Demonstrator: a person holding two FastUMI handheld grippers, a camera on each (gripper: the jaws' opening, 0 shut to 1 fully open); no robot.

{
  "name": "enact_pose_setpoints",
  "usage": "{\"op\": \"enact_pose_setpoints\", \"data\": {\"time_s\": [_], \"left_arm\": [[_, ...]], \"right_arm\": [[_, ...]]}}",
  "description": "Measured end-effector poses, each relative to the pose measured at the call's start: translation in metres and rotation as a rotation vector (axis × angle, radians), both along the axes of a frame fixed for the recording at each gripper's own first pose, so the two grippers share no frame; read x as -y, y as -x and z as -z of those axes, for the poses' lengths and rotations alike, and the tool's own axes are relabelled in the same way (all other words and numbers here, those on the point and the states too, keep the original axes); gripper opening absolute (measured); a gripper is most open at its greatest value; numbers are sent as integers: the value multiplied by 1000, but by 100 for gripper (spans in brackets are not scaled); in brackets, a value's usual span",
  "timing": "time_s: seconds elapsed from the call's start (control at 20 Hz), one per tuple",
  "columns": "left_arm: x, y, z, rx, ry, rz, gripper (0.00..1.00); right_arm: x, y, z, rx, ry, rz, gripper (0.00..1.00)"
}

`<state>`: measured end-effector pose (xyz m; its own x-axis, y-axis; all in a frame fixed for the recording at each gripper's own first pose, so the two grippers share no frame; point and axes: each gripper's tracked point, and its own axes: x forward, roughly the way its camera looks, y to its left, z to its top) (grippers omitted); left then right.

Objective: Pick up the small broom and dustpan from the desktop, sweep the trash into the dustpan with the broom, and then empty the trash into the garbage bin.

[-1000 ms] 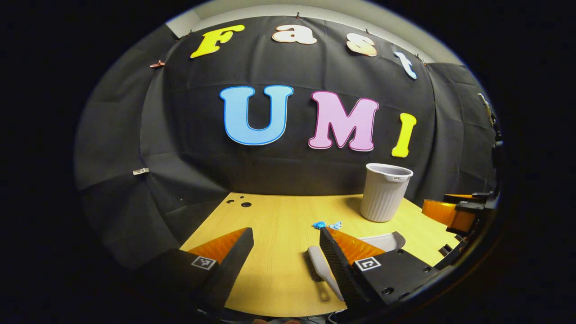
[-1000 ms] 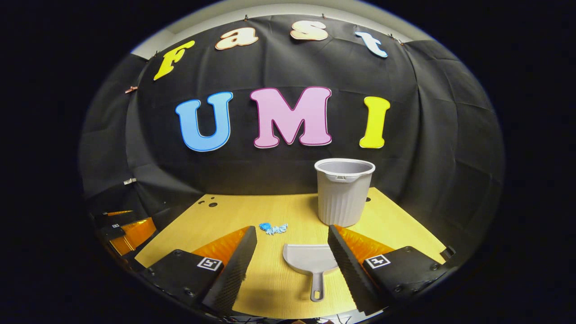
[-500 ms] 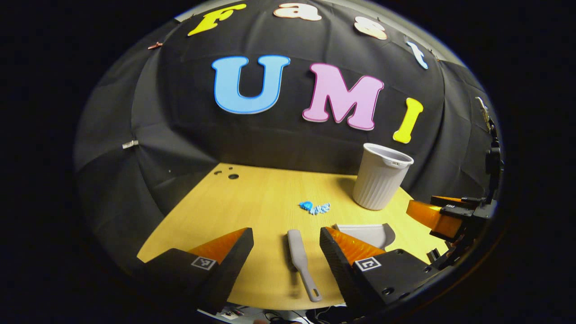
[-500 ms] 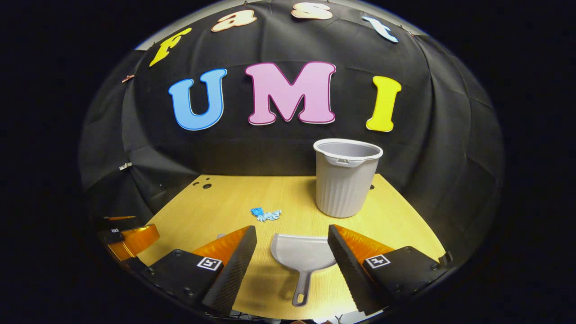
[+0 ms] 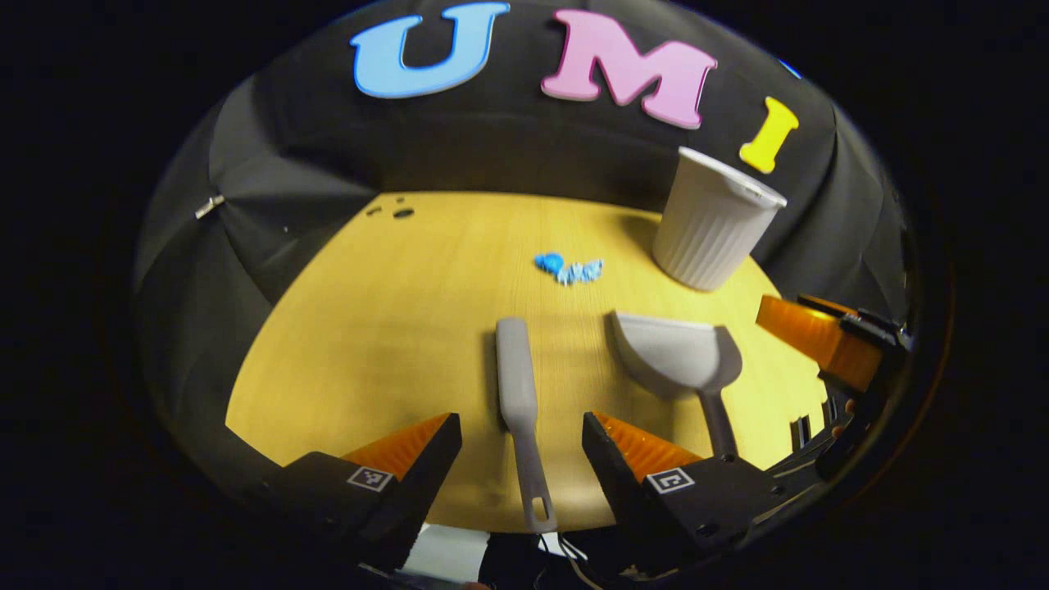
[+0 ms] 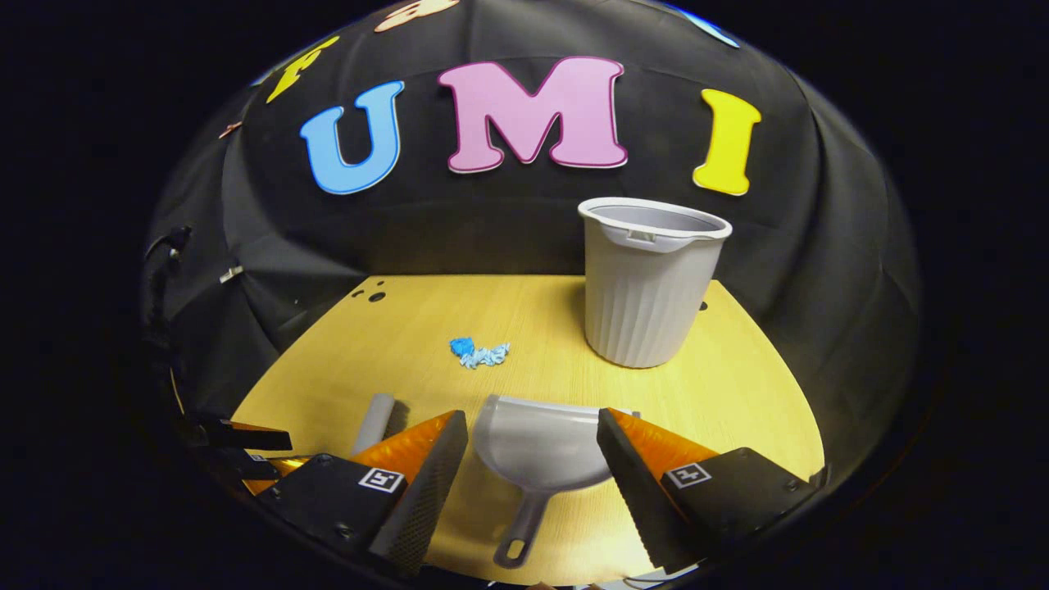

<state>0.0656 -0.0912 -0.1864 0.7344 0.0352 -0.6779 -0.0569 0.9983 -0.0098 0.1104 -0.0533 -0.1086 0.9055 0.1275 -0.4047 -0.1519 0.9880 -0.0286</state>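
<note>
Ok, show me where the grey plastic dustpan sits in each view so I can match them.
Left gripper view: the grey plastic dustpan lies right of centre on the yellow wooden desktop, handle toward the camera.
Right gripper view: it lies low and central, between that gripper's two fingers.
Shared landmark: the grey ribbed garbage bin, standing behind the dustpan in both.

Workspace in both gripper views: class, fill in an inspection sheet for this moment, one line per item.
Surface: wooden desktop, small holes at the far left.
Job's things: broom and dustpan lie flat, side by side; blue trash beyond them; garbage bin upright.
Clutter: nothing seen.
Grippers: left gripper open over the broom handle; right gripper open over the dustpan.
Cables: some below the desk's near edge.
Surroundings: black cloth wall.
</note>
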Motion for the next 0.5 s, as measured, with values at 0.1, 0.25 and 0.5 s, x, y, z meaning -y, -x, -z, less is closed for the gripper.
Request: {"op": "enact_pose_setpoints", "data": {"time_s": [0.1, 0.25, 0.5], "left_arm": [[-4, -2, 21, -83, -4, -22, 96], [-13, -12, 45, -178, -61, -18, 96], [-14, -26, 76, -295, -69, -18, 93]], "right_arm": [[1, -8, 17, -41, -13, -26, 99], [8, -14, 42, -112, -29, -26, 99], [27, -10, 89, -241, -33, -4, 99]]}}
